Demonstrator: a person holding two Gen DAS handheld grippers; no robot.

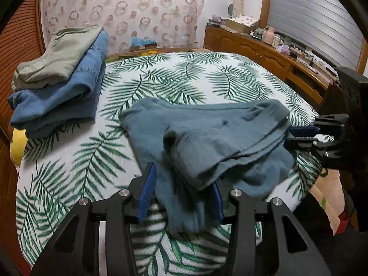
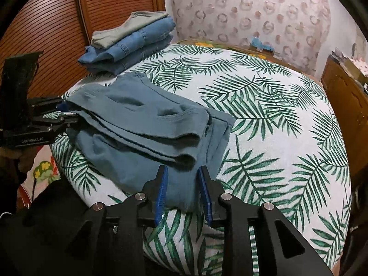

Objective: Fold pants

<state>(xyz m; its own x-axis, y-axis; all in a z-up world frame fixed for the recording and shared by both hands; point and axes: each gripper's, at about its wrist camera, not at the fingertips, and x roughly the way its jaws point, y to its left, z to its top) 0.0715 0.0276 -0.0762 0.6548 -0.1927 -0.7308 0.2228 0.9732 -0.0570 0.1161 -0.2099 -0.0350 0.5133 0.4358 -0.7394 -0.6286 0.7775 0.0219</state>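
1. One pair of teal-blue cotton pants (image 2: 147,124), folded, just ahead of the black two-finger grippers.
2. Two folded garments stacked beyond: one blue denim pair (image 2: 128,48), one grey-green cloth piece (image 2: 128,27).

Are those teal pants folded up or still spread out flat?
Folded. The teal pants lie doubled over in stacked layers on the leaf-print bedspread.

1. The pants (image 1: 207,138) are motion-blurred near the left gripper (image 1: 181,195), so the hem edge there is mush, and cloth covers most of its right pad.
2. Stuff on the wooden dresser (image 1: 264,48) is too small to make out.
3. Bottom of the clothes stack (image 2: 128,46) is hidden by the pants in the right wrist view.
4. The bed (image 2: 276,138) runs off the frame's edge.
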